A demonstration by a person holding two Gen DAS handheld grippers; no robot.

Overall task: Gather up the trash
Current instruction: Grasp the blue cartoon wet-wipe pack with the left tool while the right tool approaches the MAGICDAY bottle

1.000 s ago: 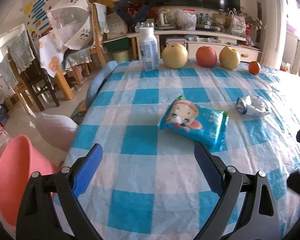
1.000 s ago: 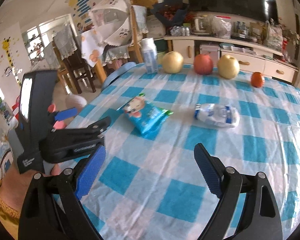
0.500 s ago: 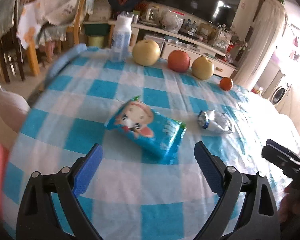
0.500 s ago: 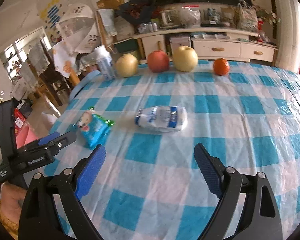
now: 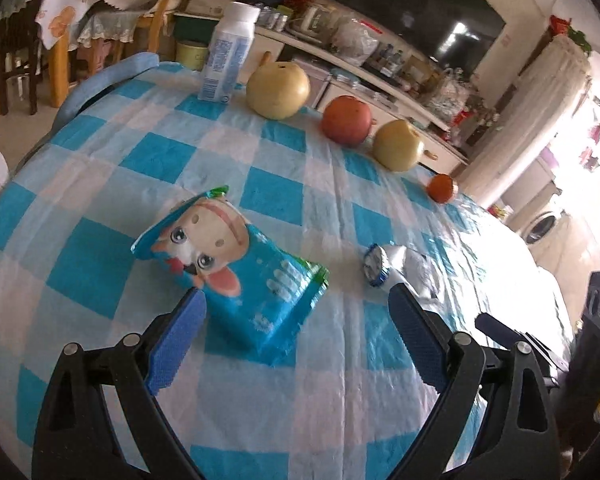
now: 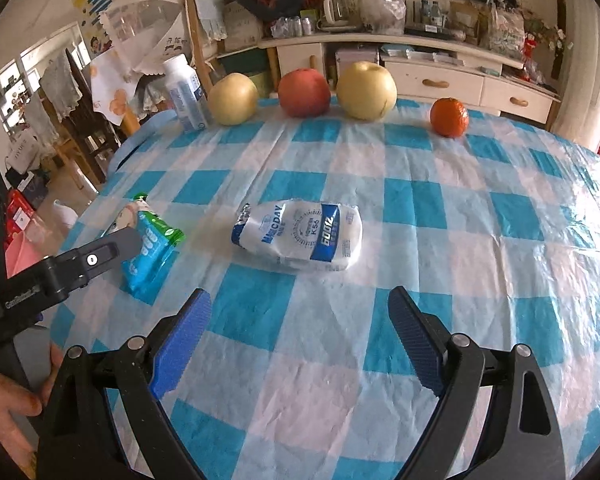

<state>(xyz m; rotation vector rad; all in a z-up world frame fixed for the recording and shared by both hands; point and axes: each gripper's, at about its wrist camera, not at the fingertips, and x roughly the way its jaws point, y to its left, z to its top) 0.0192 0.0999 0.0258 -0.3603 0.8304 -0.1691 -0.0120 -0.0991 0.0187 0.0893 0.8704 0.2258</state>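
Left gripper (image 5: pixel 296 336): jaws spread wide, holding nothing; it hangs low over the near part of the surface, with the blue snack packet lying between and just ahead of its blue pads.
Right gripper (image 6: pixel 296 336): jaws spread wide, holding nothing; it points at the white wrapper, which lies a little ahead of the pads and apart from them.
Blue snack packet (image 5: pixel 236 276): a crinkled bag printed with a cartoon face, lying flat on the cloth; the left gripper's left-hand pad (image 5: pixel 178 342) sits right at its near edge, though contact cannot be told.
White wrapper (image 6: pixel 300 236): a crumpled white and blue plastic bag with printed lettering, lying on its side near the middle of the surface, to the right of the snack packet and clear of it.
Surface (image 6: pixel 480 240): covered with a blue and white checked plastic cloth, wrinkled.
Far edge row: a white bottle (image 6: pixel 186 92) standing upright, then a yellow pear (image 6: pixel 233 99), a red apple (image 6: pixel 304 92), a second yellow pear (image 6: pixel 366 90) and a small orange (image 6: pixel 449 117), side by side, well apart from both pieces of trash.
Left hand (image 6: pixel 8 404): seen at the lower left of the right wrist view, under the black body of the left gripper.
Background: a cream sideboard (image 6: pixel 440 76) with drawers behind the surface.
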